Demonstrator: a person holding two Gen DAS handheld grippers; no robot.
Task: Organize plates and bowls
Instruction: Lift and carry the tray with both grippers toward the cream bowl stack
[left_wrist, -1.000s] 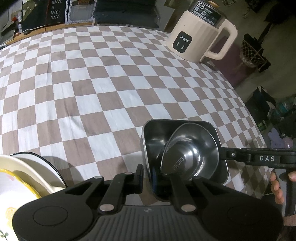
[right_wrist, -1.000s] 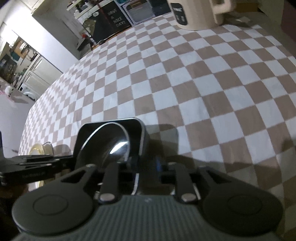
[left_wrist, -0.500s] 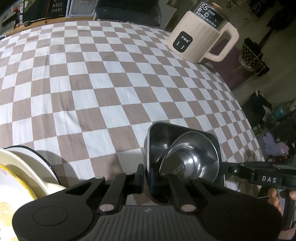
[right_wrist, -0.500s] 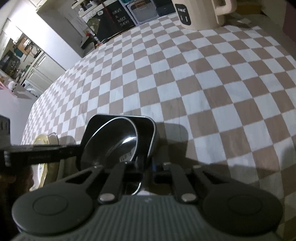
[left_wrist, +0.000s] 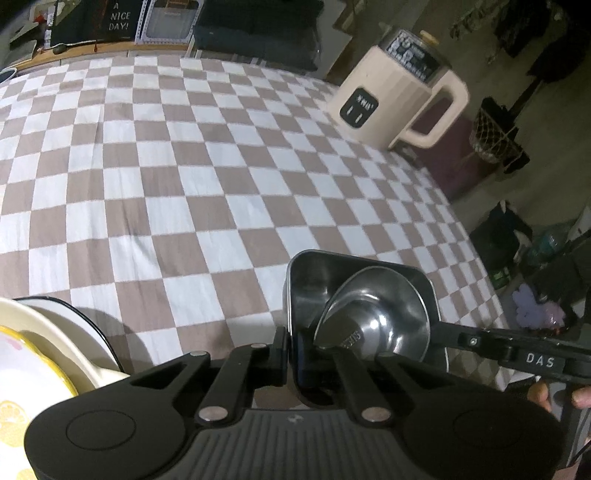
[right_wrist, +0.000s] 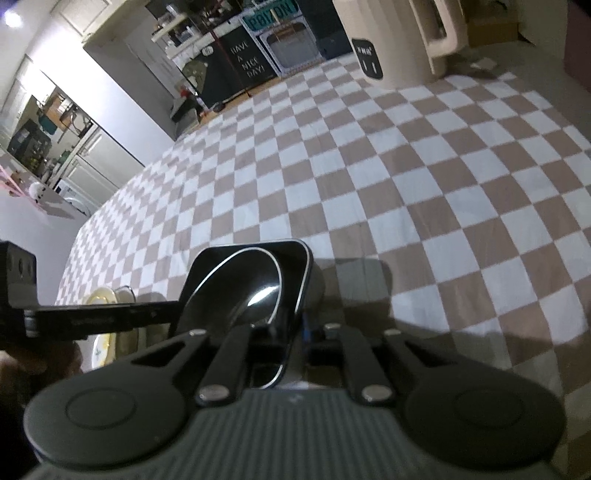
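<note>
A square steel container (left_wrist: 306, 273) sits low on the checked tablecloth (left_wrist: 184, 166), with a round steel bowl (left_wrist: 380, 317) leaning tilted inside it. My left gripper (left_wrist: 310, 354) is shut on the container's near wall. From the right, my right gripper (left_wrist: 443, 334) reaches the opposite wall. In the right wrist view the right gripper (right_wrist: 299, 332) is shut on that wall of the container (right_wrist: 306, 258). The bowl (right_wrist: 240, 284) rests against the wall there, and I cannot tell whether its rim is pinched too. The left gripper (right_wrist: 173, 306) comes in from the left.
Cream dishes stacked with a lemon-patterned plate (left_wrist: 37, 350) stand at the table's near left, also seen as the stack (right_wrist: 101, 295). A cream electric kettle (left_wrist: 399, 96) stands at the far right corner. The table edge drops off to the right. A hand (left_wrist: 554, 395) holds the right gripper.
The right jaws have closed onto the container's wall. Both cameras now look a little farther up the table, with the container and bowl still between the grippers.
</note>
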